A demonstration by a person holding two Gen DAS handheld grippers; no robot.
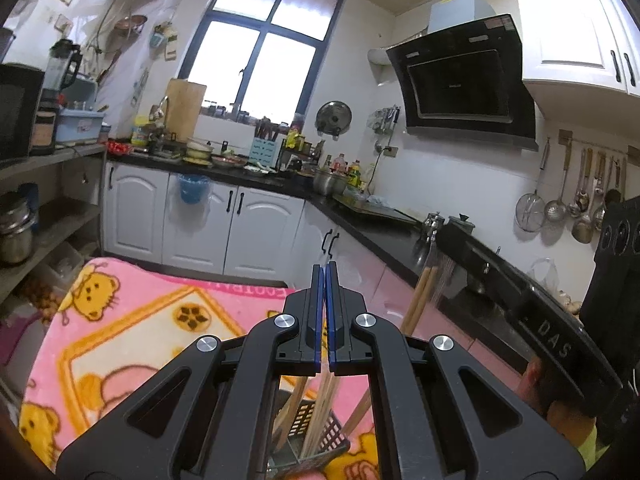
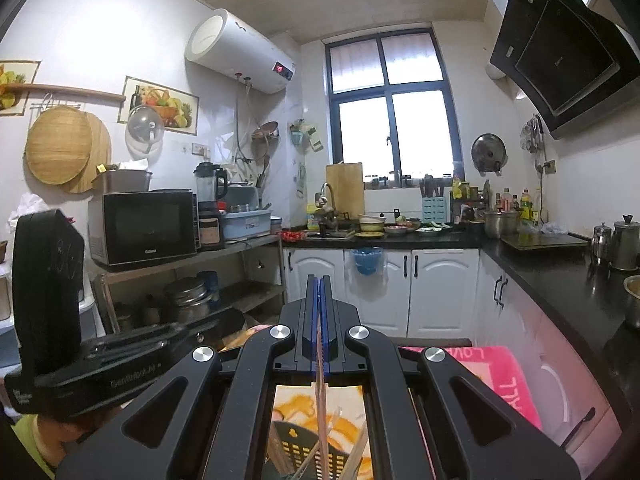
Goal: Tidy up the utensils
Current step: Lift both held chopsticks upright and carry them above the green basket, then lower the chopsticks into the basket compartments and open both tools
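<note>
Wooden chopsticks (image 1: 418, 300) are the item in hand: a thin bundle hangs from the tip of the right gripper (image 2: 320, 292), long axis close to upright and leaning slightly, lower ends pointing down toward the table. In the right wrist view the same sticks (image 2: 320, 392) show as a narrow strip running between the blue pads and on down through the frame opening. Directly below lies the black basket (image 2: 298, 450), a perforated holder that already contains several other sticks (image 1: 288, 408) standing at mixed angles. The basket (image 1: 326, 428) rests on a pink blanket (image 1: 140, 320) with a bear pattern. Both tools sit above the basket, side by side, and both point out across the kitchen rather than down at it. The governing relation is therefore vertical: the held sticks are over or just beside the basket mouth, and their lower ends would have to enter it, judged from how they hang. The right hand is the working hand, since it carries the load. Right gripper state: jaws pressed together on the chopsticks, with only the stick's thickness between the pads. Left gripper (image 1: 325, 276) state: jaws fully together, pad against pad, with nothing visible between them. It touches no item. Whether the lower ends of the held sticks are already inside the rim cannot be determined.
</note>
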